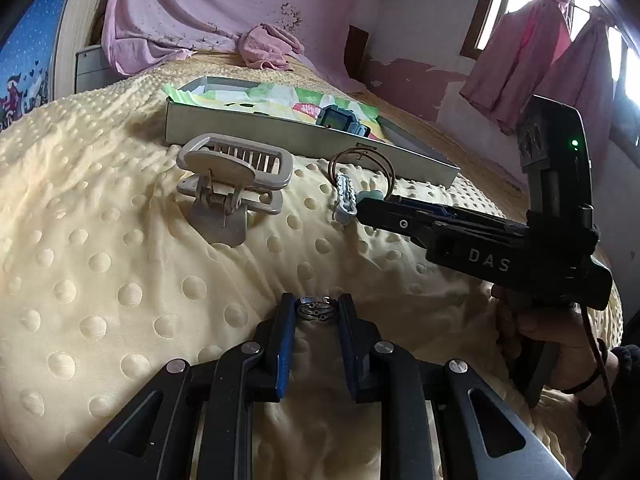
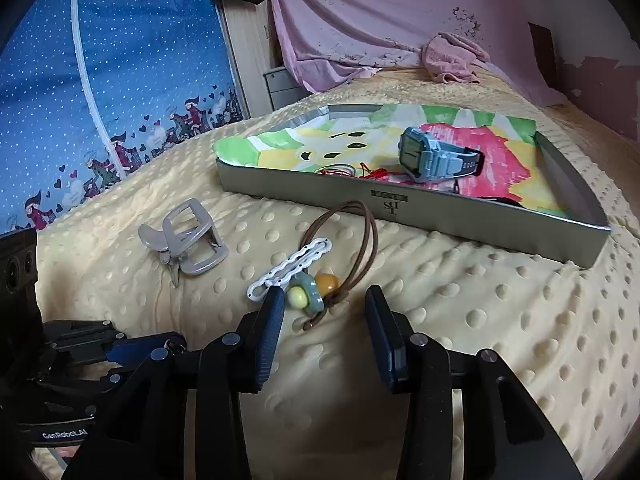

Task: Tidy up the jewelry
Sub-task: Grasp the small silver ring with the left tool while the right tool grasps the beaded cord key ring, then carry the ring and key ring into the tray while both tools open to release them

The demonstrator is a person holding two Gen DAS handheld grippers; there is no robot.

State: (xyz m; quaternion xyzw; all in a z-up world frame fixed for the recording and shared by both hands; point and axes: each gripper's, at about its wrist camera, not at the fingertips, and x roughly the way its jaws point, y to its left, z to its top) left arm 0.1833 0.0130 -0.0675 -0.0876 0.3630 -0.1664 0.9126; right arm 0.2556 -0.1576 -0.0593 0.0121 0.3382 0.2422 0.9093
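Note:
My left gripper (image 1: 317, 307) is shut on a silver ring (image 1: 316, 306), held just above the yellow dotted blanket (image 1: 120, 264). My right gripper (image 2: 325, 300) is open, its jaws on either side of the beads of a brown cord bracelet (image 2: 362, 232), close above the blanket. A white wavy hair clip (image 2: 294, 266) lies against the bracelet. A beige claw hair clip (image 2: 184, 236) lies to the left. A grey shallow box (image 2: 400, 204) behind holds a light blue watch (image 2: 436, 158) on a colourful paper liner. The right gripper also shows in the left wrist view (image 1: 360, 206), beside the bracelet (image 1: 362, 164).
A pink cloth (image 2: 452, 58) lies at the far end of the bed. A blue patterned curtain (image 2: 120, 80) hangs on the left. A red thread piece (image 2: 360, 172) lies in the box near the watch. Pink curtains (image 1: 540, 64) hang at the window on the right.

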